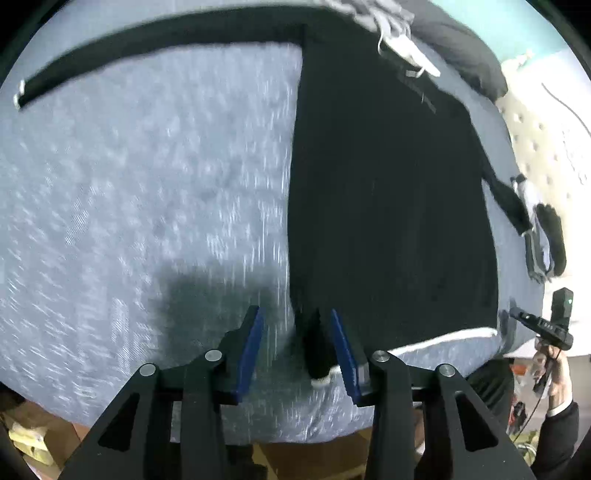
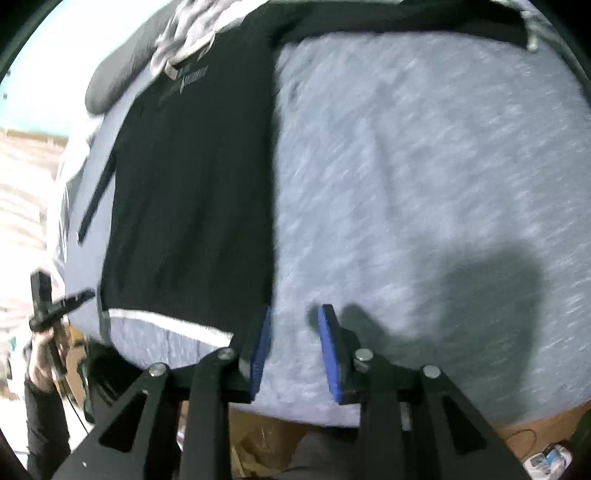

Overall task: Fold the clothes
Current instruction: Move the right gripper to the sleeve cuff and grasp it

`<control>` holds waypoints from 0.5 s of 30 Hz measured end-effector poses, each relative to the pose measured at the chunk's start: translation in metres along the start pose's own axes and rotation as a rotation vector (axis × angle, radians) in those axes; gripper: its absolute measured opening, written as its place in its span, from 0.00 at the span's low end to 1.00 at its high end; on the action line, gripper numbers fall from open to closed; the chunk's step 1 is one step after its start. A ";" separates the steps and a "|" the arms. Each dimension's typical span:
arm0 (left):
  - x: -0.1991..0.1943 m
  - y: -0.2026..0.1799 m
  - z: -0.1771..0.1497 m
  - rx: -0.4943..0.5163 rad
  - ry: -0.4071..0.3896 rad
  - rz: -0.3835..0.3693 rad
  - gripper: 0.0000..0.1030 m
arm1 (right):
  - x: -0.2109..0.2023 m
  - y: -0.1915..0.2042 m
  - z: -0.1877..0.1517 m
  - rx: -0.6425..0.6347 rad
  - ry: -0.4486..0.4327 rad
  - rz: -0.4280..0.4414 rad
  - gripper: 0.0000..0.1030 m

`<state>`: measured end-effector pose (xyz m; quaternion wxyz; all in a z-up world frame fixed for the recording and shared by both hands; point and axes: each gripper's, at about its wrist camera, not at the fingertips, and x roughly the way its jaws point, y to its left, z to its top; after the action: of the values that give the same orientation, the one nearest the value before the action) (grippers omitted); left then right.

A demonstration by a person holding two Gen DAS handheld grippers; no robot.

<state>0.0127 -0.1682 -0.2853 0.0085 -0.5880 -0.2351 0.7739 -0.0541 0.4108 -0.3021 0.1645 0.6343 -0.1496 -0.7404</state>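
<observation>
A black long-sleeved top lies flat on the grey-blue bed cover, with a white band along its near hem. One sleeve stretches far out to the left. My left gripper is open at the top's near left corner, and the black hem corner stands between its blue pads. In the right wrist view the top lies to the left. My right gripper is open over bare cover, its left finger at the top's right edge. A hand holds the left gripper by the bed edge.
A crumpled grey-and-white cloth and a dark pillow lie past the top's collar. A white tufted panel stands at the right. A black strap item sits near the bed's right edge. Cardboard boxes sit below the near edge.
</observation>
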 end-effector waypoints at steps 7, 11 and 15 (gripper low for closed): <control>0.018 -0.046 0.042 0.038 -0.114 0.002 0.41 | -0.078 -0.051 0.063 0.057 -0.304 -0.107 0.46; 0.036 -0.075 0.066 0.057 -0.165 -0.006 0.41 | -0.104 -0.078 0.094 0.041 -0.452 -0.236 0.47; 0.050 -0.095 0.085 0.041 -0.180 -0.047 0.41 | -0.103 -0.102 0.126 0.024 -0.515 -0.324 0.47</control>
<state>-0.1049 -0.0991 -0.2783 0.0178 -0.5099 -0.2328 0.8279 -0.1699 0.5487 -0.2350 -0.0066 0.4434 -0.0922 -0.8915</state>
